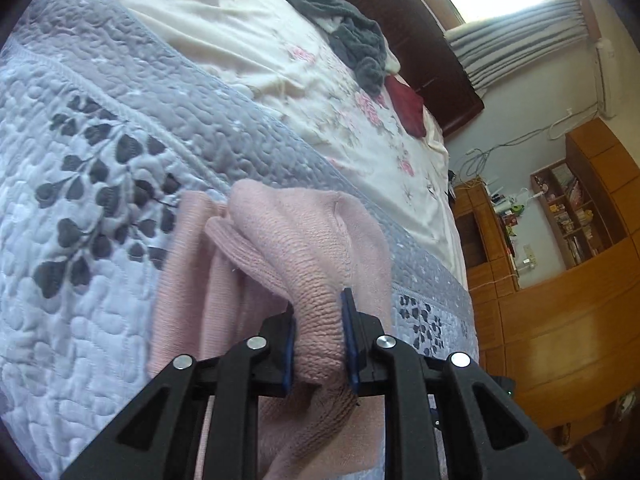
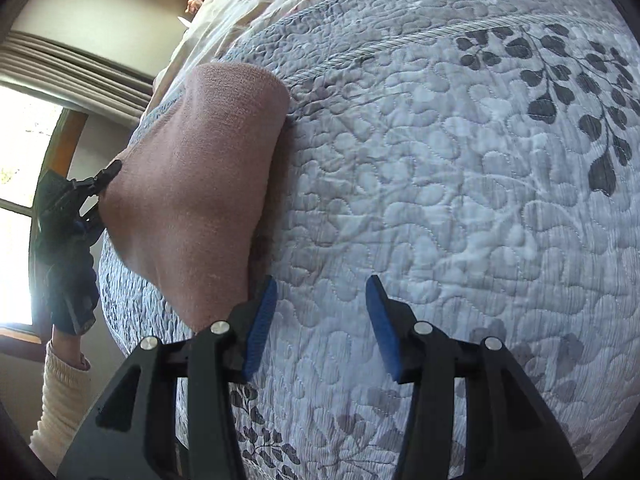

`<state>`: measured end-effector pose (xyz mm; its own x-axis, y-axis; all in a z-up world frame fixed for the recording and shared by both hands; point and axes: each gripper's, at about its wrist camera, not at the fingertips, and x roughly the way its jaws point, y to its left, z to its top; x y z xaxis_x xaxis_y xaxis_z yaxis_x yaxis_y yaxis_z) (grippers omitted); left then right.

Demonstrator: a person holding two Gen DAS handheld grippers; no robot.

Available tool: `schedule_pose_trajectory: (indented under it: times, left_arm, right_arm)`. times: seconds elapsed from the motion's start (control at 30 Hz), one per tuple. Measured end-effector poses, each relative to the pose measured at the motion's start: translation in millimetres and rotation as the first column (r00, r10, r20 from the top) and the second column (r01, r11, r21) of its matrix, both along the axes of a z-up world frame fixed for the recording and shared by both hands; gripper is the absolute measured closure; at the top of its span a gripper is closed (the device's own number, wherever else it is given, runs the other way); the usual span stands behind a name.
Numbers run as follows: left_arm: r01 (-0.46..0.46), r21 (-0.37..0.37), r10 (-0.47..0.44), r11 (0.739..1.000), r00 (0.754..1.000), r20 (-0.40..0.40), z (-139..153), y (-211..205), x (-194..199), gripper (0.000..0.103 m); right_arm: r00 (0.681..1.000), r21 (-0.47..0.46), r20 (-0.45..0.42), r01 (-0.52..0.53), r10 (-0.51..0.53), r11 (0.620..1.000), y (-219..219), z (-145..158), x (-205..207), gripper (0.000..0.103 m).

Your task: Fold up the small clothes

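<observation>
Left claw (image 1: 318,338) pinching a bunched pink garment (image 1: 288,240) over the bed quilt (image 1: 80,240), right claw (image 2: 322,328) hanging spread wide, gripping nothing, no readable writing.

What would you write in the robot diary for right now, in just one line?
left gripper: shut on pink knitted garment | right gripper: jaws open, holding nothing, beside garment | surface: grey quilted leaf-print bedspread | fold: in progress

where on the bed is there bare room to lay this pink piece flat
Bare quilt lies right of the pink garment, under the open right gripper. Crowded: the floral sheet carries a grey clothes heap and a red item.
</observation>
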<state>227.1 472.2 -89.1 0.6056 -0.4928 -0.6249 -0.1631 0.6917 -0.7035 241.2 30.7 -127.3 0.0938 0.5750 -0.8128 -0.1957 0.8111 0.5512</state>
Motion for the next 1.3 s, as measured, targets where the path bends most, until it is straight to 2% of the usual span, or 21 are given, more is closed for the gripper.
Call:
schedule_pose_trajectory:
  times: [0.1, 0.2, 0.3, 0.47, 0.6, 0.67, 0.73, 0.77, 0.8, 0.83, 0.87, 0.9, 0.93, 1.03, 1.1, 1.2, 1.3]
  left_arm:
    - [-0.006, -0.019, 0.005, 1.0, 0.999, -0.051, -26.1, 16.0, -2.8, 0.084]
    - [-0.003, -0.08, -0.003, 0.997, 0.997, -0.081, -49.9, 14.3, -5.3, 0.083]
    - [0.004, -0.08, -0.014, 0.997, 0.992, -0.123, -67.3, 7.6, -5.3, 0.079]
    - [-0.021, -0.125, 0.009, 0.992, 0.995, -0.094, -55.1, 13.0, -26.4, 0.074]
    - [0.043, -0.033, -0.045, 0.999, 0.997, -0.065, -33.2, -1.5, -57.0, 0.06]
    - [0.092, -0.008, -0.092, 0.996, 0.993, -0.07, -31.4, -14.8, -71.0, 0.056]
    - [0.116, 0.021, -0.113, 0.993, 0.989, -0.099, -37.3, -25.3, -80.7, 0.057]
    - [0.119, 0.032, -0.115, 0.992, 0.988, -0.105, -40.7, -29.1, -82.7, 0.059]
    - [0.125, 0.036, -0.121, 0.991, 0.987, -0.106, -44.2, -31.5, -84.7, 0.07]
    - [0.127, 0.035, -0.122, 0.991, 0.986, -0.116, -47.5, -32.6, -85.3, 0.08]
    - [0.123, 0.016, -0.121, 0.992, 0.985, -0.123, -50.9, -31.8, -85.7, 0.093]
    - [0.119, -0.017, -0.12, 0.993, 0.985, -0.12, -53.3, -30.9, -87.2, 0.094]
    - [0.116, -0.036, -0.12, 0.993, 0.986, -0.118, -54.8, -31.4, -88.8, 0.095]
    - [0.132, -0.011, -0.132, 0.991, 0.982, -0.137, -63.4, -38.6, -91.5, 0.095]
    - [0.133, 0.004, -0.131, 0.991, 0.979, -0.155, -73.8, -40.8, -91.3, 0.095]
    - [0.122, -0.025, -0.124, 0.992, 0.98, -0.158, -82.4, -37.7, -90.6, 0.094]
    - [0.138, -0.025, -0.14, 0.99, 0.977, -0.161, -77.5, -36.1, -91.3, 0.092]
  right_arm:
    - [0.999, -0.004, 0.009, -0.042, 0.042, 0.999, 16.4, 1.7, -3.6, 0.055]
    - [0.997, 0.0, 0.015, -0.078, 0.078, 0.997, 35.4, 3.2, -6.3, 0.053]
    - [0.995, 0.007, 0.01, -0.1, 0.1, 0.995, 51.9, 4.3, -6.5, 0.051]
    - [0.994, 0.082, -0.015, -0.108, 0.11, 0.991, 74.2, 5.1, -9.5, 0.041]
    - [0.991, 0.116, -0.045, -0.117, 0.122, 0.986, 86.5, -0.7, -14.2, 0.035]
    - [0.99, 0.101, -0.068, -0.115, 0.122, 0.988, 92.7, -8.9, -15.5, 0.034]
    - [0.987, 0.103, -0.118, -0.1, 0.112, 0.99, 96.7, -21.5, -16.2, 0.033]
    - [0.983, 0.122, -0.148, -0.092, 0.11, 0.988, 98.6, -28.3, -16.1, 0.035]
    - [0.978, 0.147, -0.175, -0.084, 0.11, 0.986, 99.8, -33.7, -16.2, 0.047]
    - [0.977, 0.151, -0.184, -0.078, 0.106, 0.985, 99.2, -35.6, -16.0, 0.051]
    - [0.979, 0.142, -0.173, -0.082, 0.106, 0.986, 96.3, -33.4, -16.6, 0.065]
    - [0.98, 0.154, -0.166, -0.089, 0.114, 0.984, 92.3, -29.5, -17.0, 0.076]
    - [0.98, 0.177, -0.164, -0.081, 0.11, 0.981, 86.9, -24.9, -16.9, 0.079]
    - [0.983, 0.159, -0.151, -0.078, 0.102, 0.984, 75.8, -19.5, -13.9, 0.081]
    - [0.979, 0.111, -0.167, -0.097, 0.114, 0.989, 78.3, -29.6, -16.6, 0.081]
    - [0.977, 0.077, -0.18, -0.1, 0.113, 0.992, 83.0, -44.3, -19.3, 0.081]
    - [0.978, 0.077, -0.172, -0.109, 0.121, 0.991, 82.1, -43.9, -18.5, 0.078]
